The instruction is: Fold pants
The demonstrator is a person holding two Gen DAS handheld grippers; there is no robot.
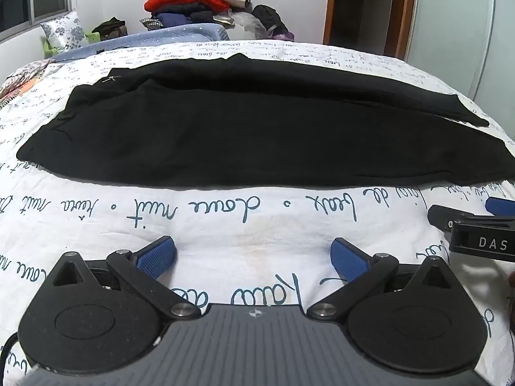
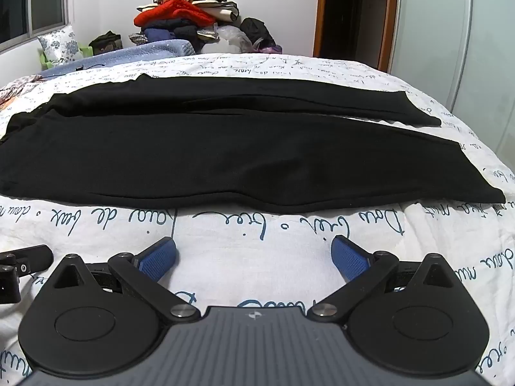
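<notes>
Black pants [image 1: 257,132] lie flat across the bed, waistband at the left, both legs running to the right, the far leg [image 2: 289,99] slightly spread from the near one [image 2: 244,164]. My left gripper [image 1: 254,257] hovers over the white bedspread just short of the pants' near edge, open, with nothing between its blue pads [image 1: 157,255]. My right gripper [image 2: 254,259] sits beside it to the right, also open and empty, short of the near leg. Part of the right gripper's body [image 1: 476,231] shows at the right edge of the left wrist view.
The bedspread [image 1: 225,225] is white with blue handwriting print. At the far side stand a heap of clothes [image 1: 193,0], a floral pillow [image 1: 62,30] and a blue blanket [image 1: 167,33]. A doorway [image 2: 351,9] and a pale wardrobe door [image 2: 450,32] are at the back right.
</notes>
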